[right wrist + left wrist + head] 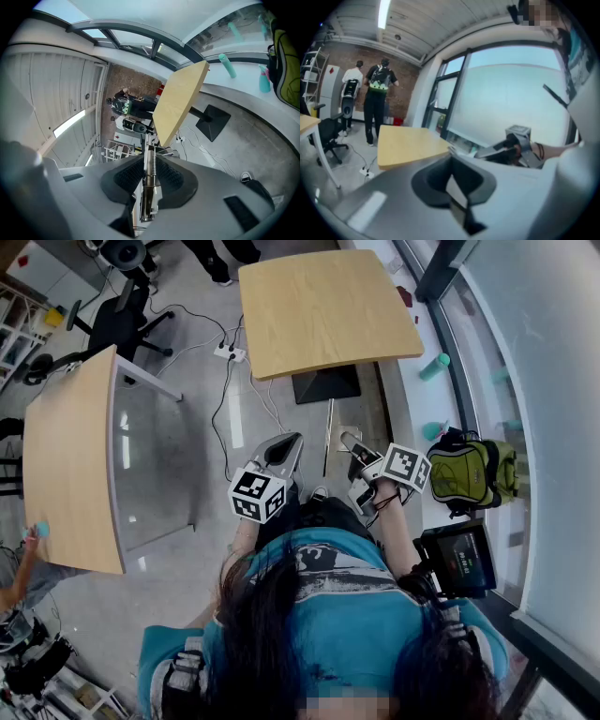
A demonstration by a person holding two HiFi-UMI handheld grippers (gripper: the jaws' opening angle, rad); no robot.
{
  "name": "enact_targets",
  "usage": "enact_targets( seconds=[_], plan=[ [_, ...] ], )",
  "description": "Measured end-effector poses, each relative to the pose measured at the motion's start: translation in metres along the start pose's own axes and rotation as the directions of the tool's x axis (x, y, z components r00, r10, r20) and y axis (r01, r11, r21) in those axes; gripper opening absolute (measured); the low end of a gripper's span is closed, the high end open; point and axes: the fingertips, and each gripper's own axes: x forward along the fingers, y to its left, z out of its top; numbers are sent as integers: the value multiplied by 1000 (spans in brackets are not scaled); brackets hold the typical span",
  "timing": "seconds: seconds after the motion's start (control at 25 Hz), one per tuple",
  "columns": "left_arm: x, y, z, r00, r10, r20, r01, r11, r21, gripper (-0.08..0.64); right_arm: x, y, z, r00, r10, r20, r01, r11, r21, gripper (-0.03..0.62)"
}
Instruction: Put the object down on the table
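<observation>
A light wooden table stands ahead of me on a black base; it also shows in the left gripper view and the right gripper view. My right gripper is held close to my body, well short of that table. Its jaws are shut on a slim metal tool with a coil spring, which sticks out past the pads. A bit of this tool shows in the head view. My left gripper hangs beside it, jaws together, holding nothing.
A second wooden table is at my left, with an office chair behind it. A power strip and cables lie on the floor. A green backpack and teal bottles sit on the window sill at right. Two people stand at the back wall.
</observation>
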Motion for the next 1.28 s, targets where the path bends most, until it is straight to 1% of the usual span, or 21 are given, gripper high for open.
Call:
enact_targets(
  seconds=[0.4, 0.48, 0.64, 0.72, 0.88, 1.12, 1.28],
  plan=[
    [26, 23, 10, 1000, 2, 8, -2, 1000, 15, 3, 24, -4, 21, 1000, 8, -2, -8, 1000, -8, 92],
    [32, 34, 15, 1000, 1, 12, -1, 1000, 11, 3, 33, -1, 27, 1000, 5, -3, -5, 1000, -9, 92],
    [49, 66, 36, 1000, -5, 25, 5, 1000, 5, 3, 61, 9, 49, 1000, -11, 4, 11, 1000, -15, 92],
    [55, 83, 45, 999, -12, 34, 12, 1000, 7, 3, 77, 15, 58, 1000, -13, 11, 13, 1000, -20, 92],
    [64, 126, 61, 999, -29, 26, 28, 999, 21, 3, 120, 29, 74, 999, -26, 28, 27, 1000, -16, 92],
    [80, 210, 104, 998, -43, 37, 42, 998, 37, 3, 201, 60, 108, 998, -26, 53, 26, 1000, -6, 92],
    [85, 263, 123, 997, -61, 36, 60, 997, 38, 3, 253, 79, 123, 997, -27, 72, 27, 1000, 0, 92]
  ],
)
